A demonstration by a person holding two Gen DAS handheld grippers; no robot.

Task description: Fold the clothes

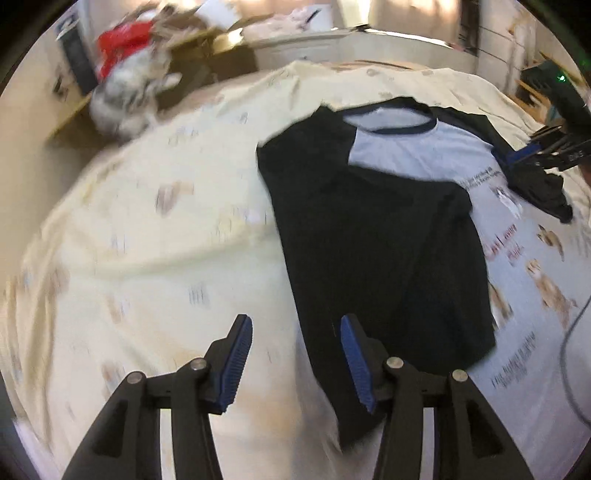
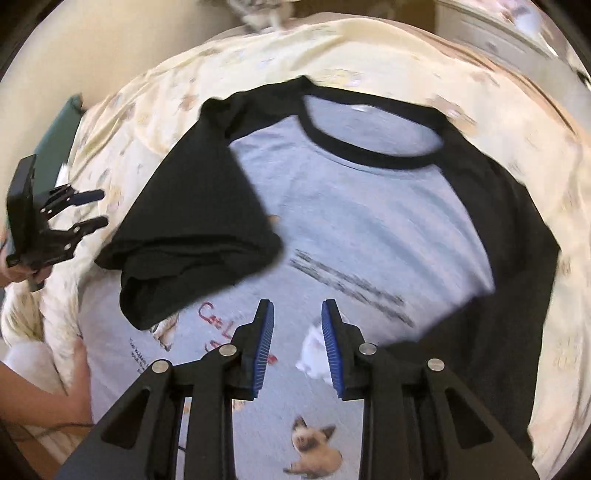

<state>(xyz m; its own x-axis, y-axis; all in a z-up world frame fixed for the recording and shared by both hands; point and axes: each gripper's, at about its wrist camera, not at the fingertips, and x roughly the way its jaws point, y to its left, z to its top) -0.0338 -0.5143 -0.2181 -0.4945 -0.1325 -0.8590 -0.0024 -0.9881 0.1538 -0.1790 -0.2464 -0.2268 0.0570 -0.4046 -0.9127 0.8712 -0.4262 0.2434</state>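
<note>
Hovering with fingers apart and empty, left hand-held gripper (image 1: pixel 295 363) at the lower centre, over the bedspread (image 1: pixel 147 229) | right hand-held gripper (image 2: pixel 297 345) — also apart, gripping nothing — above the shirt's grey chest | raglan shirt (image 2: pixel 369 221) spread mid-frame on the bed, one black sleeve (image 2: pixel 199 229) folded across its front

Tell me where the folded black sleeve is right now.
In the right wrist view, the folded black sleeve lies across the grey shirt chest, left of centre, between the left gripper and the collar.

Cream patterned bedspread (image 1: pixel 147 236), cardboard boxes (image 1: pixel 221 33), red bag (image 1: pixel 125 40), green board (image 2: pixel 59 136)
</note>
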